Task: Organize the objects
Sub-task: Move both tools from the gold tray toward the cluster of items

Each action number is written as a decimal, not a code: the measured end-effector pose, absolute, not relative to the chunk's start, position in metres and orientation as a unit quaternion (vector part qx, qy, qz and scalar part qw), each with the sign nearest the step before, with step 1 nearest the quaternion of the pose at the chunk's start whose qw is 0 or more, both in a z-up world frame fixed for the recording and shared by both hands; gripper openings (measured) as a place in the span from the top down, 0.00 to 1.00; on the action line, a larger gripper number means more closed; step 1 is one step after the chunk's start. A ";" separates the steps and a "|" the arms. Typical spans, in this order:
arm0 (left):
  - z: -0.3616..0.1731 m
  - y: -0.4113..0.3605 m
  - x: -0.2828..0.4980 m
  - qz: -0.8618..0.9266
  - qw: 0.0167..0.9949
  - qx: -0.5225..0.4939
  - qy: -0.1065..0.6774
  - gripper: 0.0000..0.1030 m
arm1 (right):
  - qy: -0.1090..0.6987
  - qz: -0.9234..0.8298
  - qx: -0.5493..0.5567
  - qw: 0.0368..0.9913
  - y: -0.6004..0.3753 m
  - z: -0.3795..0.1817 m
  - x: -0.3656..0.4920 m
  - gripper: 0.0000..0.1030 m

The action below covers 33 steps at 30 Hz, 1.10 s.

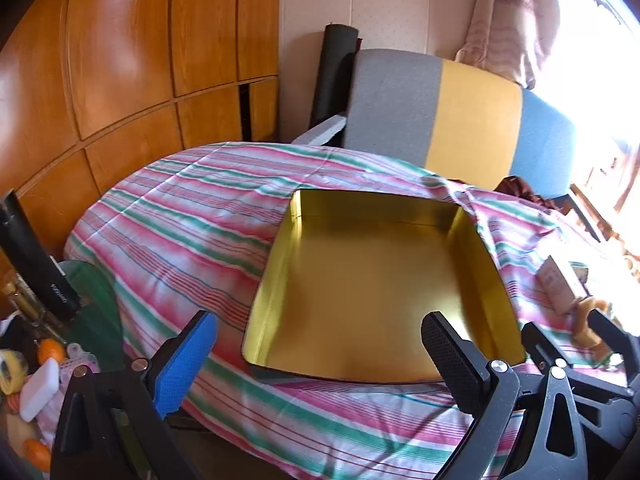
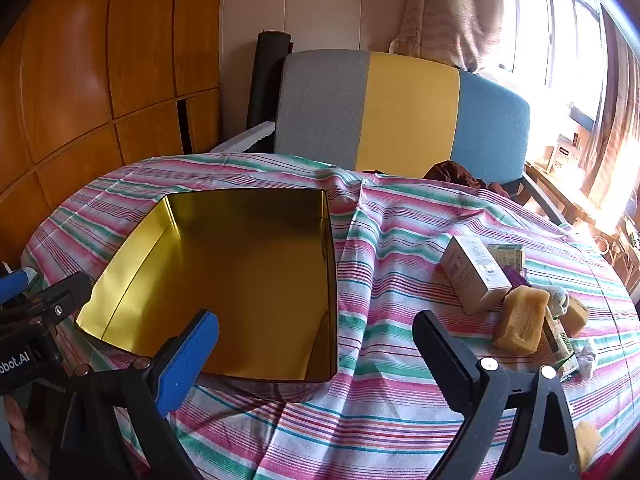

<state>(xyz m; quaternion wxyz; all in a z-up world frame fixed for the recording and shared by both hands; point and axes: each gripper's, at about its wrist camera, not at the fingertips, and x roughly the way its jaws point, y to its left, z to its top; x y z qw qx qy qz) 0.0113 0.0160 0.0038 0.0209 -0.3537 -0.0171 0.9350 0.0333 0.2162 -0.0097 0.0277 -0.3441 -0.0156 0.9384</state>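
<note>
An empty gold tin box (image 1: 372,280) (image 2: 240,276) sits on a table under a pink, green and white striped cloth (image 2: 400,240). My left gripper (image 1: 320,364) hovers open over the tin's near edge, nothing between its blue and black fingers. My right gripper (image 2: 316,364) stands open above the cloth at the tin's near right corner, also empty. To its right lie a white carton (image 2: 474,272), a yellow soap-like block (image 2: 522,320), a second yellowish block (image 2: 576,314) and small packets (image 2: 560,340). The right gripper's body (image 1: 592,360) shows at the left view's right edge.
A chair with a grey, yellow and blue back (image 2: 400,116) stands behind the table. Wooden cabinet doors (image 1: 120,60) fill the left. Low at the left lie orange balls (image 1: 50,351), a white bar (image 1: 38,388) and a black object (image 1: 36,264). A bright window (image 2: 560,28) is at right.
</note>
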 end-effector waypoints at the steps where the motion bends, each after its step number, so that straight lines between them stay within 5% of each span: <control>1: 0.005 0.018 0.012 0.935 0.023 -0.352 -0.014 0.00 | -0.014 0.938 -0.344 0.031 0.220 -0.010 0.035 0.03; 19: 0.003 0.085 0.004 0.925 0.104 -0.363 0.039 0.00 | 0.032 0.918 -0.381 0.103 0.333 -0.008 0.060 0.03; 33: -0.007 0.189 0.012 0.881 0.276 -0.378 0.073 0.00 | 0.200 0.873 -0.384 0.226 0.523 0.011 0.130 0.03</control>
